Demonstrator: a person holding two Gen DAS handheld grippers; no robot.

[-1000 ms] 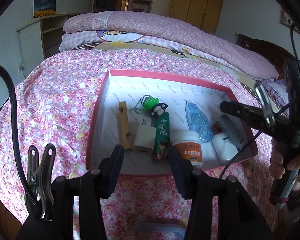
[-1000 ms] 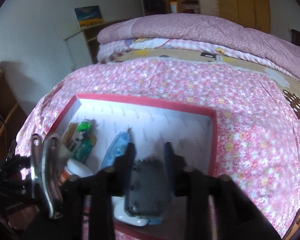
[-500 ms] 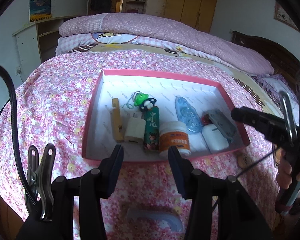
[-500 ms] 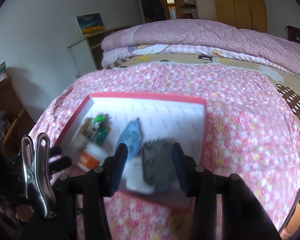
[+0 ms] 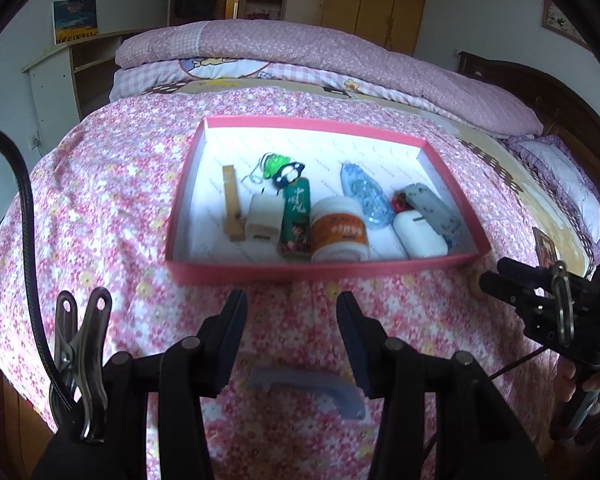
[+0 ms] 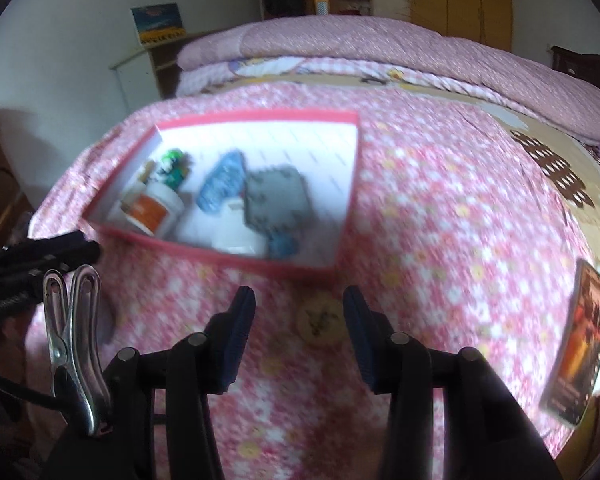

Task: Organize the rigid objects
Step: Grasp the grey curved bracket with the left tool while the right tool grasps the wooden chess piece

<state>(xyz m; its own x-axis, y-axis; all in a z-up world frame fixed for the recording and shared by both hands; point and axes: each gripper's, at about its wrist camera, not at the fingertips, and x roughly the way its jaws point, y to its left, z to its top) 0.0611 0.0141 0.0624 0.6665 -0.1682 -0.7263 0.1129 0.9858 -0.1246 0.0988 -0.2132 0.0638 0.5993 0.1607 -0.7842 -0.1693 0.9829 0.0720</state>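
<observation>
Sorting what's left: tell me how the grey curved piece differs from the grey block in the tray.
The grey curved piece lies outside the pink tray on the flowered bedspread, alone; the grey block is inside it, touching the white case. The piece is long and arched, the block flat and rectangular. Both are grey.

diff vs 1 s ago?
Right gripper let go of the grey block, now lying in the pink box, and pulled back with jaws open and empty. Left gripper backed off a little too, still open. Other box items unmoved.
</observation>
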